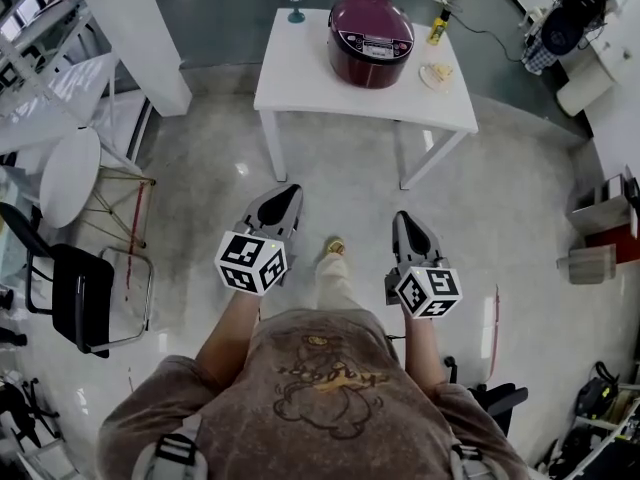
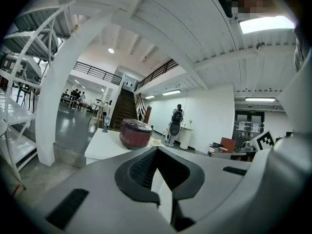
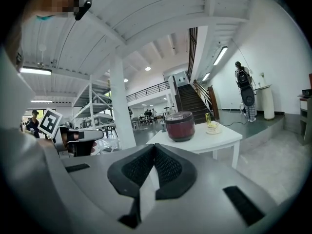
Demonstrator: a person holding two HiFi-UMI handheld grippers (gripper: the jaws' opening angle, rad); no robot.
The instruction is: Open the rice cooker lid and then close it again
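A dark red rice cooker (image 1: pixel 370 40) with its lid down stands on a white table (image 1: pixel 300 78) at the top of the head view. It also shows ahead in the left gripper view as the rice cooker (image 2: pixel 135 133) and in the right gripper view as the rice cooker (image 3: pixel 180 126). My left gripper (image 1: pixel 290 190) and right gripper (image 1: pixel 405 217) are held side by side over the floor, well short of the table. Both are shut with nothing between their jaws. The left gripper (image 2: pixel 155 150) and right gripper (image 3: pixel 154 146) point level toward the cooker.
On the table stand a small stemmed glass (image 1: pixel 295 1), a yellow bottle (image 1: pixel 437 28) and a small plate (image 1: pixel 436 74). A white pillar (image 1: pixel 140 33) rises at the left, with a round white table (image 1: pixel 68 176) and black chair (image 1: pixel 75 293) nearby. Shelving lines the right side.
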